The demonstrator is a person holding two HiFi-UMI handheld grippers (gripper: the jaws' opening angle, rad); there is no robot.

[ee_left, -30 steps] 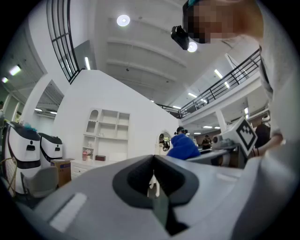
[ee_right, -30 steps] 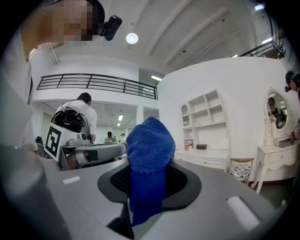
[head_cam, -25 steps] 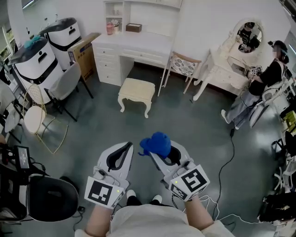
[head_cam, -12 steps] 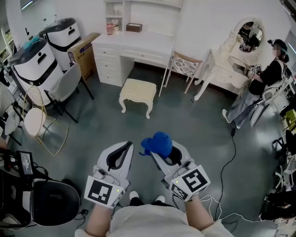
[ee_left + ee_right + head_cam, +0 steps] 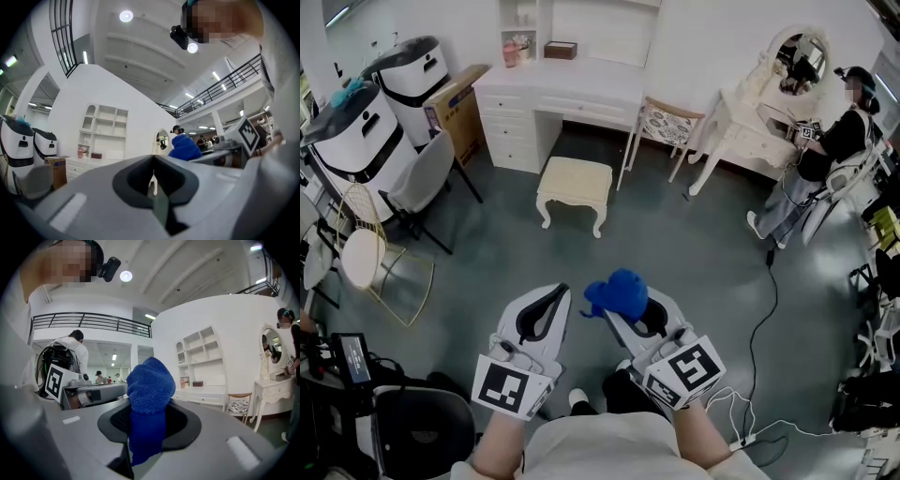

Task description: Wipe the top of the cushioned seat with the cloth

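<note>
Blue cloth (image 5: 617, 291) is bunched in the clamped right hand-held gripper (image 5: 615, 312), wad sticking out front, ready for wiping I guess. Left hand-held gripper (image 5: 558, 294) is alongside, closed on nothing. Both are well short of the cream cushioned stool (image 5: 575, 183).

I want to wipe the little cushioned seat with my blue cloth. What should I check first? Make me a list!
1. Blue fluffy cloth gripped: ok, the right gripper is shut on it.
2. Left gripper free: ok, jaws together, nothing between them.
3. Top of the cream cushioned stool bare: ok, nothing seen lying on it.
4. Cloth at the seat: not ok, the stool stands well ahead across the grey floor.
5. Way to the stool: ok, the black cable lies off to the right.
6. Where the seat is dirty: cannot tell from here.
</note>
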